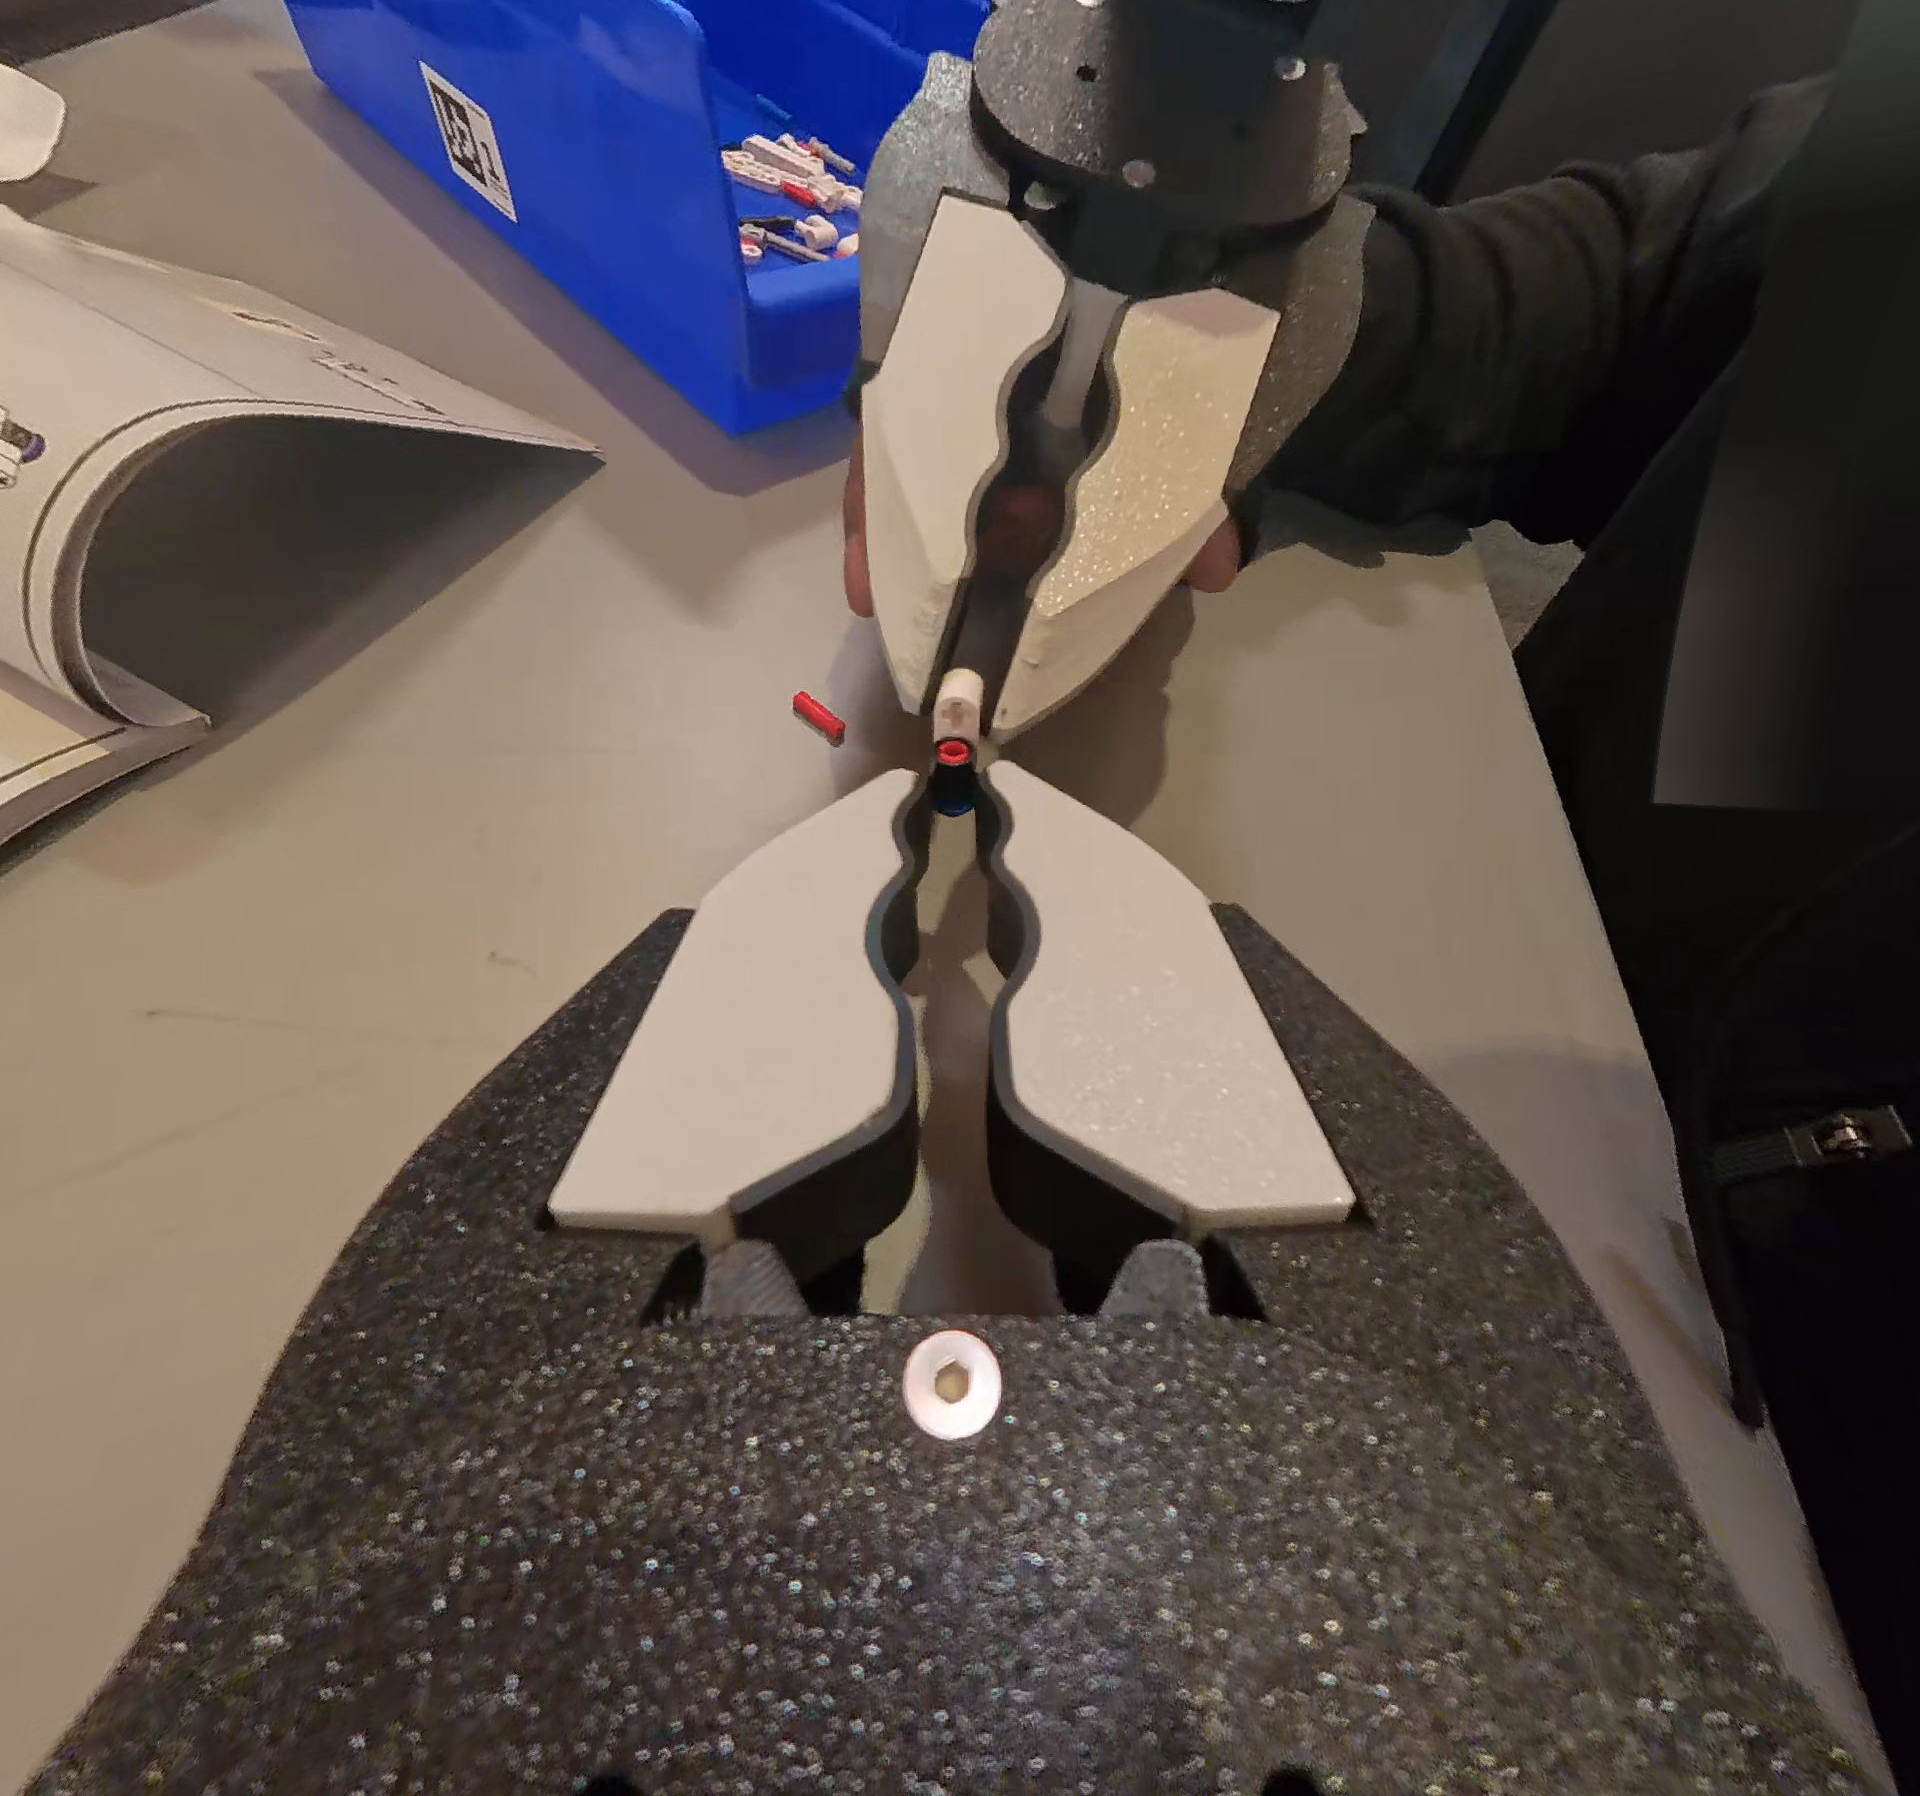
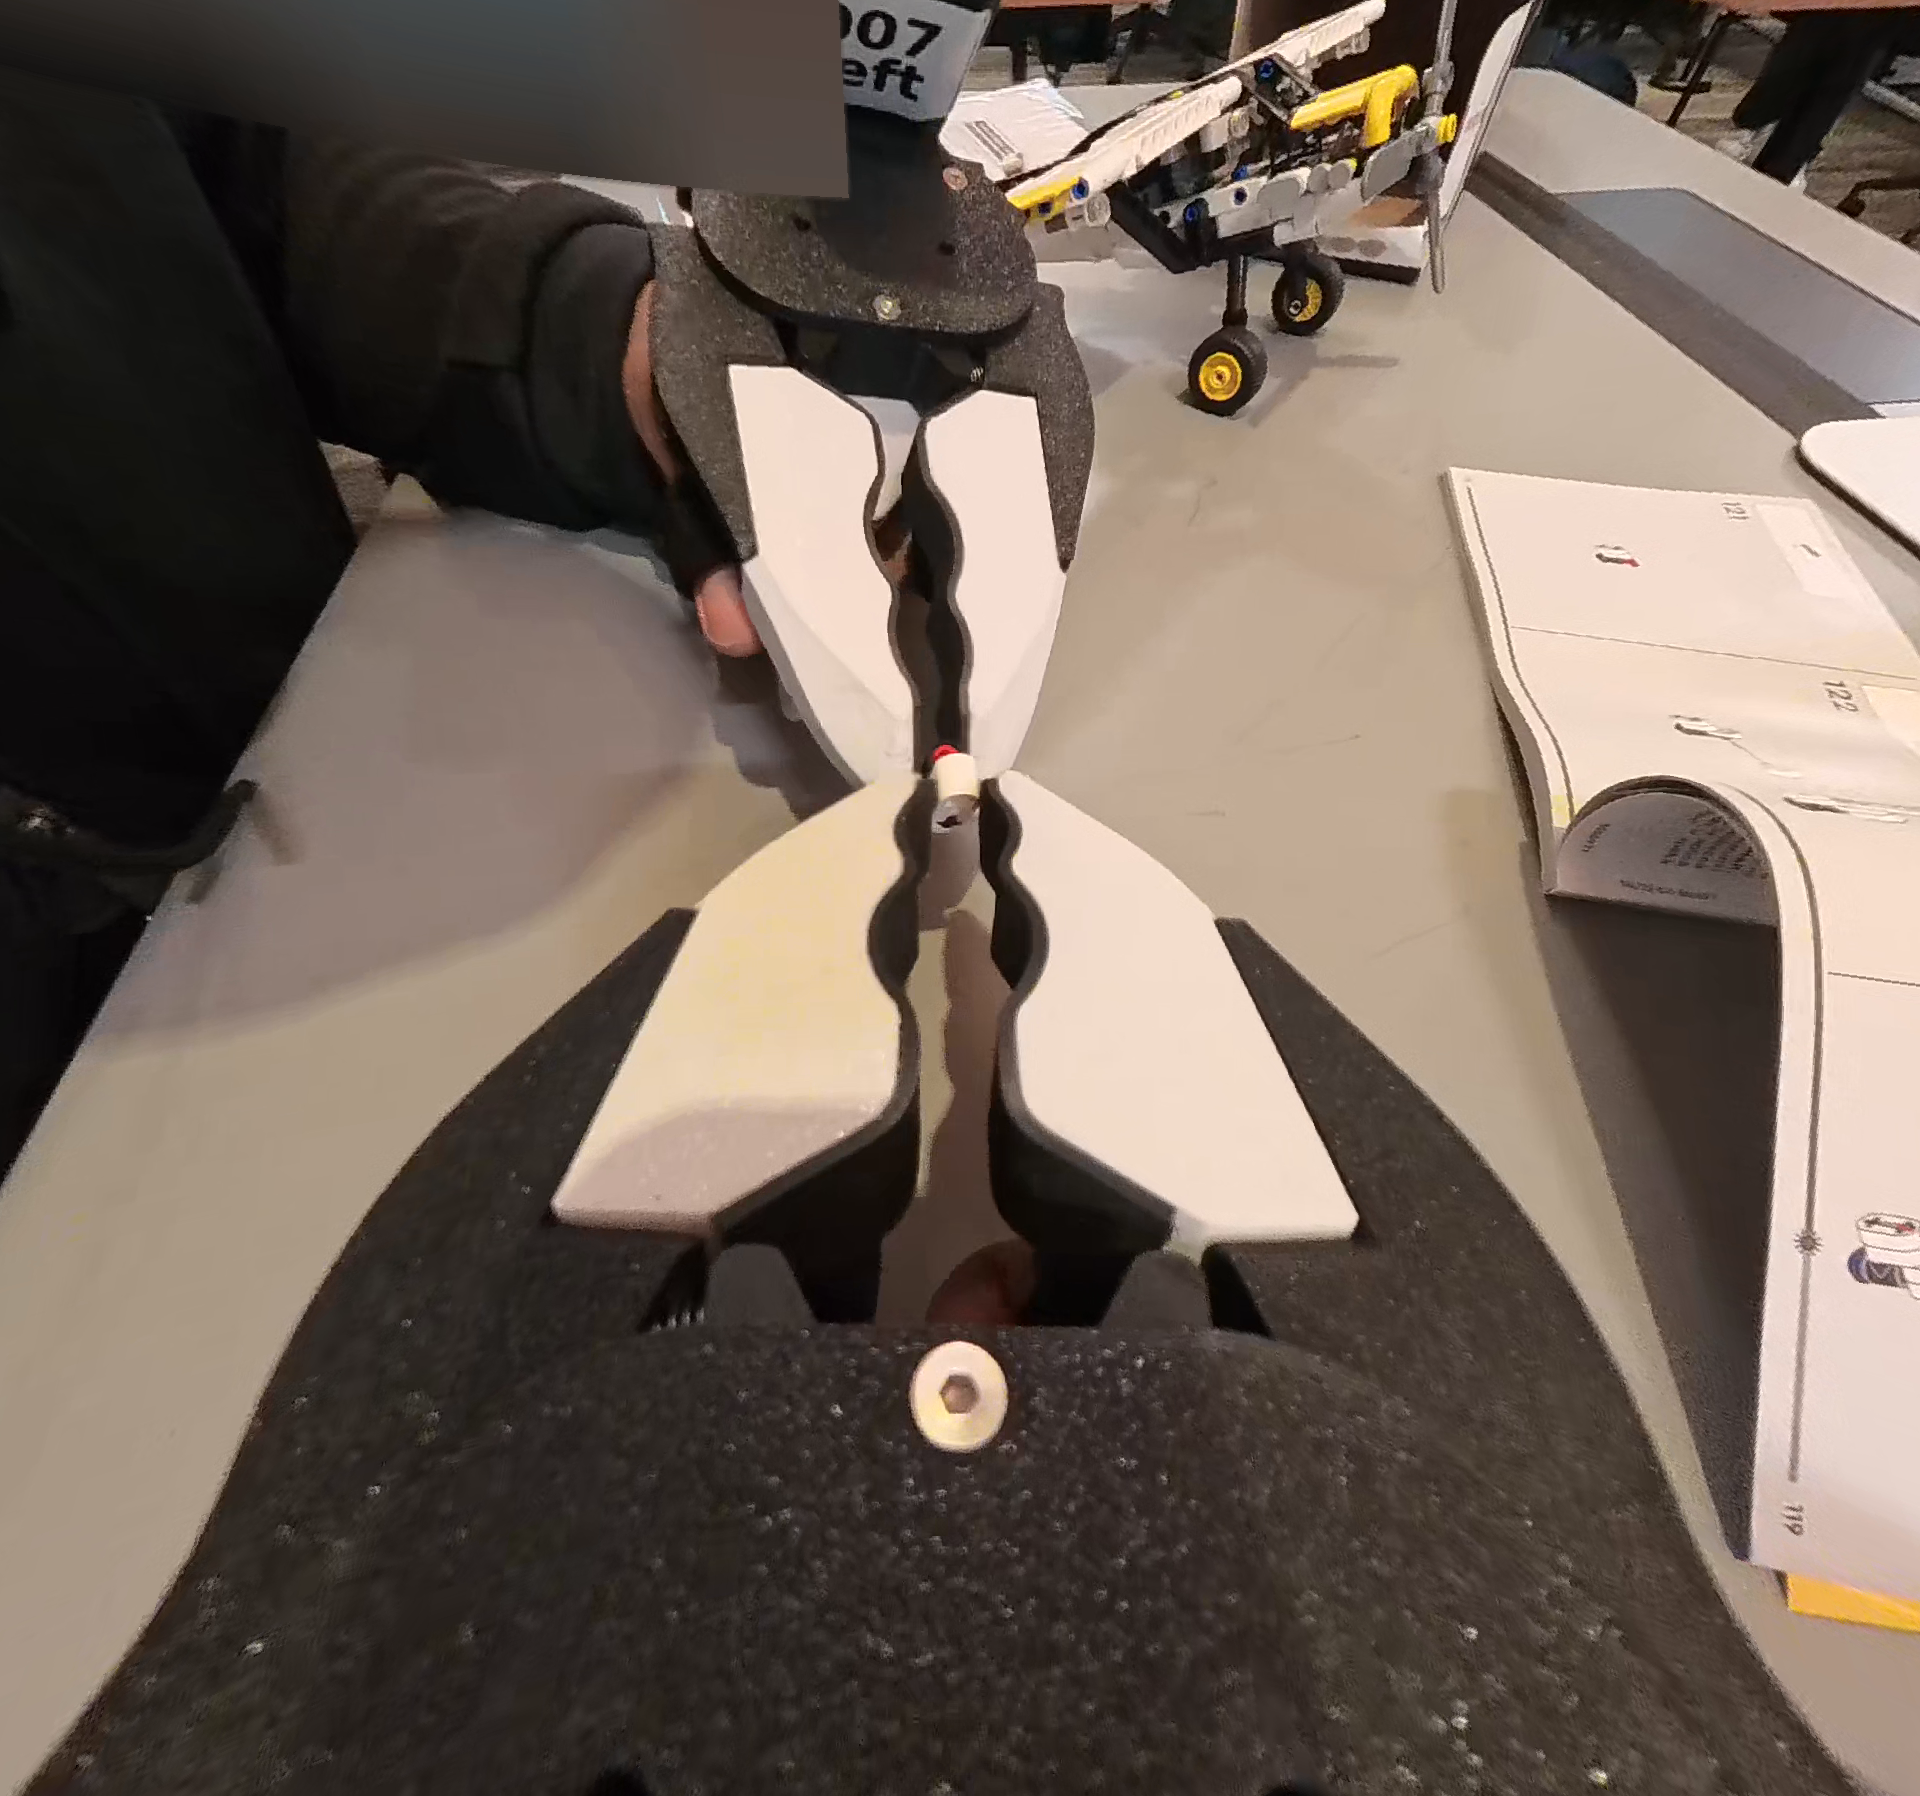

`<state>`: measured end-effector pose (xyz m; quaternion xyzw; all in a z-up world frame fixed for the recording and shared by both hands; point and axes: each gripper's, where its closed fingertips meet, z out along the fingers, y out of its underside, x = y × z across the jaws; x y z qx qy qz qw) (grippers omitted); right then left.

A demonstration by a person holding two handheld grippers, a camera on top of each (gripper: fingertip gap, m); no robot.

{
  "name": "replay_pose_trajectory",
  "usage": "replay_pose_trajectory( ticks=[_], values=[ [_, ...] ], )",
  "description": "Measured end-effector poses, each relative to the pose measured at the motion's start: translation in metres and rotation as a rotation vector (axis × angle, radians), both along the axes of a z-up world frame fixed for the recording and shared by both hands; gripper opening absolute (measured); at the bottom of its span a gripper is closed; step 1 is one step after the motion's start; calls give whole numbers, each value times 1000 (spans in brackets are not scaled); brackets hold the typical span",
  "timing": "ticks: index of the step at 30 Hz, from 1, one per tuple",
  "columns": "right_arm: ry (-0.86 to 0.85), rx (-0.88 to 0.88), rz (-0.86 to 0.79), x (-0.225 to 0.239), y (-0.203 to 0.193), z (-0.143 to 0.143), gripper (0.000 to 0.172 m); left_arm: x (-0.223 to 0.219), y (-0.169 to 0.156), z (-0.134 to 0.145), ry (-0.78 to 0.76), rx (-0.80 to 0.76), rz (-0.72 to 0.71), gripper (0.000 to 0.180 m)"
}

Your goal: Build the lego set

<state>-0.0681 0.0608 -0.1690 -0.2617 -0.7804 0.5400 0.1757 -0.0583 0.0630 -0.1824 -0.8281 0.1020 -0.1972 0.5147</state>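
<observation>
Over table (image 1: 416,811), grippers tip-to-tip — white connector (image 1: 956,710), red-tipped pin (image 1: 950,754)

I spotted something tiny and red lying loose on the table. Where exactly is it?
In the left wrist view, the small red pin lies on the grey table, just left of where the two grippers' jaws meet and in front of the blue bin.

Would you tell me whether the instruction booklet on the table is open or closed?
Open: the booklet lies spread, one page curling upward over the table.
</observation>
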Motion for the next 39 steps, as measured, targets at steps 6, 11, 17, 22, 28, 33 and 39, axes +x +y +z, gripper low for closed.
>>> replay_pose_trajectory(
  ticks=[6,11,17,22,28,33,39],
  values=[
    [-31,-140,-4,-1,0,12,7,-3,1,15,-74,86,7,9],
    [-58,-187,7,-1,-1,14,7,-2,1,20,-79,123,6,10],
    [-71,-170,15,1,-2,13,7,-1,0,22,-84,134,-13,10],
    [-18,-147,24,2,-3,15,11,-4,0,25,-151,122,8,7],
    [240,39,-65,-7,6,17,34,-9,-1,35,-414,97,29,7],
    [447,163,-106,-7,5,24,34,-5,-1,36,-532,58,17,7],
    [488,176,-94,-4,2,26,23,-3,0,35,-584,30,13,7]
  ],
)
